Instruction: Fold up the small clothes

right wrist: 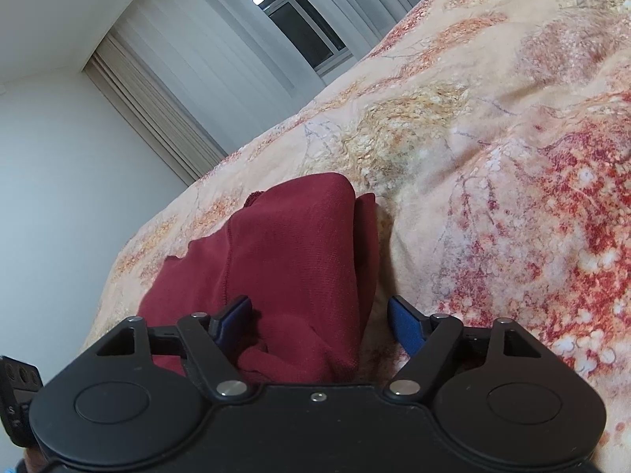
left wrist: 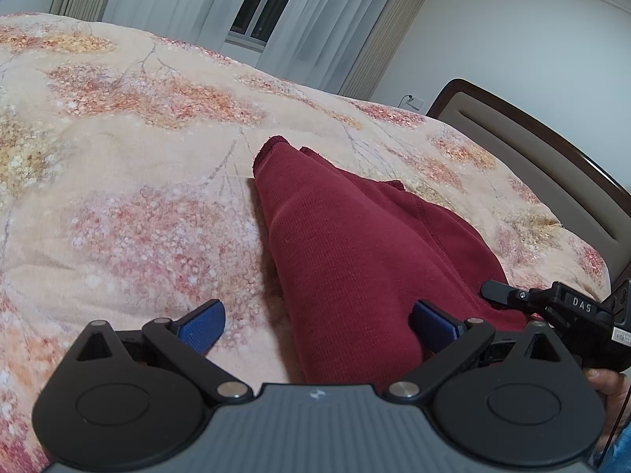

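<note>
A dark red knit garment [left wrist: 355,260] lies folded into a long strip on the floral bedspread [left wrist: 138,165]. My left gripper [left wrist: 317,325] is open, its blue pads wide apart over the near end of the garment, touching nothing I can see. In the right wrist view the same garment [right wrist: 292,260] lies between the jaws of my right gripper [right wrist: 321,325], which is open; the left pad sits over the cloth, the right pad over the bedspread [right wrist: 493,197]. The right gripper's body [left wrist: 568,315] shows at the right edge of the left wrist view.
A dark wooden headboard [left wrist: 532,146] rises at the right of the bed. Curtains and a dark window [left wrist: 260,4] stand behind the bed. A white wall [right wrist: 47,181] is on the left in the right wrist view.
</note>
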Demonstrator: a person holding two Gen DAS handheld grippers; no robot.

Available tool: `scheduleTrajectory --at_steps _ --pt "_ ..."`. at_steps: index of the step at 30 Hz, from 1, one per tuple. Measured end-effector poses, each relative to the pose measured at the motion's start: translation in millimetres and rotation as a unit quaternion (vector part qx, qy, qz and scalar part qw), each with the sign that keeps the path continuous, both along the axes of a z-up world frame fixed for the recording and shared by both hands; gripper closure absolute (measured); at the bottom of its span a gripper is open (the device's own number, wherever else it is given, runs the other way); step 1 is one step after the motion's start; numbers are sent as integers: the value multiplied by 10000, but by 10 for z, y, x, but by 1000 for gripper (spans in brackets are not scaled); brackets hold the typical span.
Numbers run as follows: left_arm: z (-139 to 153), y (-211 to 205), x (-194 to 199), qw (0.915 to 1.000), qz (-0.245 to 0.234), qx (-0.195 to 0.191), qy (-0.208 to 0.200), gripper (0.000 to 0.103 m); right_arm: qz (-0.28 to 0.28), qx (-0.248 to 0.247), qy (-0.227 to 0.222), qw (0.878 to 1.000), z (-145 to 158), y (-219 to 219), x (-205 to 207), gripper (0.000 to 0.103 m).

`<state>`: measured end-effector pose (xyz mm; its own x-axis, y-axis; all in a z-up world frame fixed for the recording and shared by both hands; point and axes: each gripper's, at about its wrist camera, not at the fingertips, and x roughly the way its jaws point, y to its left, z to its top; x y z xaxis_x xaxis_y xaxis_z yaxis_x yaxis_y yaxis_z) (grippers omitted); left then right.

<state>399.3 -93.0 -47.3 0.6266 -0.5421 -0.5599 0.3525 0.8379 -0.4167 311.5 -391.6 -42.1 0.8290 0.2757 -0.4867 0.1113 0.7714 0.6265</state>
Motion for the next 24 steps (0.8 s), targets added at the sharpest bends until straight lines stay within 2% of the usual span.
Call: scheduleTrajectory --at_steps 3,4,5,6,8,12,16,18,19,20,24 --pt "9 13 5 10000 -16 -35 53 1 17 540 49 9985 4 -115 34 27" --pt "12 18 8 10000 -25 -47 69 1 20 735 62 9973 1 -153 50 30" --pt "19 26 14 9999 -35 -63 88 1 4 871 103 9961 -5 -185 68 37" --pt "26 34 21 9999 -38 -86 110 1 -52 928 174 9955 -11 -217 83 48" --pt "35 48 26 9998 -39 -135 156 1 -135 939 310 9950 -39 -253 95 61" --pt "77 66 12 9995 -35 -187 239 2 -122 931 274 9952 -89 -252 41 65" --pt "131 54 14 9989 -37 -187 418 15 -170 655 260 9974 -45 -162 26 68" --pt "154 45 15 9983 -82 -259 514 24 -179 423 242 9987 -4 -92 38 72" --pt "162 35 19 9979 -101 -288 575 32 -181 322 215 9991 16 -59 40 73" --pt "169 24 25 9973 -125 -324 641 43 -188 235 193 9994 35 -35 36 74" --pt "243 -35 6 9974 5 -191 696 57 -175 -41 80 9998 98 49 38 83"
